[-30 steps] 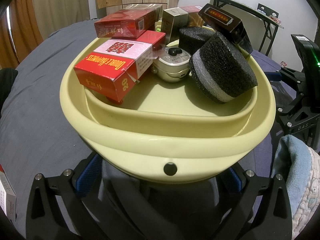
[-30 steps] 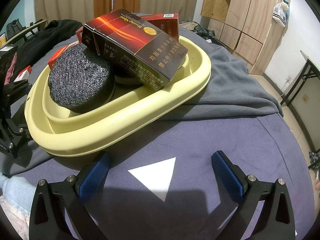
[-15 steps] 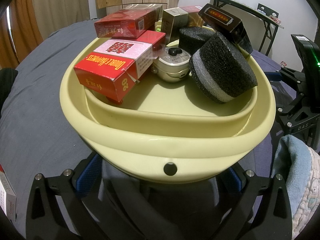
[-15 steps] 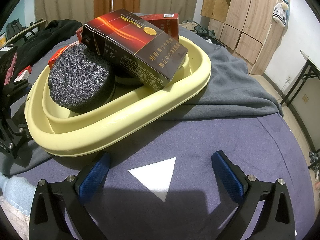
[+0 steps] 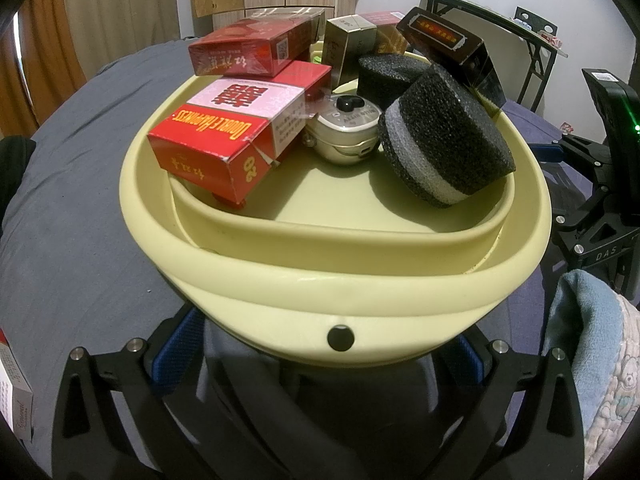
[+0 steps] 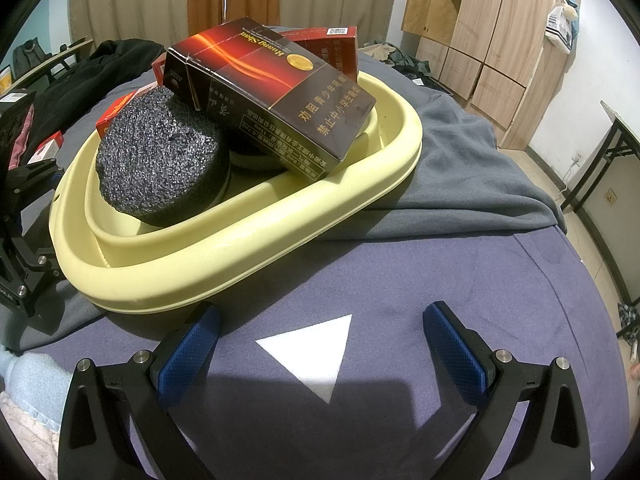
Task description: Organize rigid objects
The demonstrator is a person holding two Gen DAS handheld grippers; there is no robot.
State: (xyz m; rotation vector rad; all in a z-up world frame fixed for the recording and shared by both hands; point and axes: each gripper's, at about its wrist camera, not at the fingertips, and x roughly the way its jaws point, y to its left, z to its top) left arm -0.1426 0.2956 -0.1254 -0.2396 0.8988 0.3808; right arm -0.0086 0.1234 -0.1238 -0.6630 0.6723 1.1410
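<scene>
A pale yellow basin (image 5: 280,276) holds red boxes (image 5: 232,132), a black-and-grey foam cylinder (image 5: 444,148), a second black foam piece (image 5: 384,76), a cream round device (image 5: 348,132) and a dark box (image 5: 452,48). My left gripper (image 5: 320,352) is open, its fingers spread under the basin's near rim. In the right wrist view the basin (image 6: 256,252) carries the foam cylinder (image 6: 160,168) and the dark box (image 6: 272,92). My right gripper (image 6: 320,356) is open and empty, just in front of the basin over a white triangle (image 6: 312,352).
The basin rests on a bed with a purple sheet (image 6: 440,272) and a grey blanket (image 6: 472,172). A light blue towel (image 5: 584,336) lies to the right. A loose box (image 5: 12,392) lies at the left edge. Wooden wardrobes (image 6: 492,32) stand behind.
</scene>
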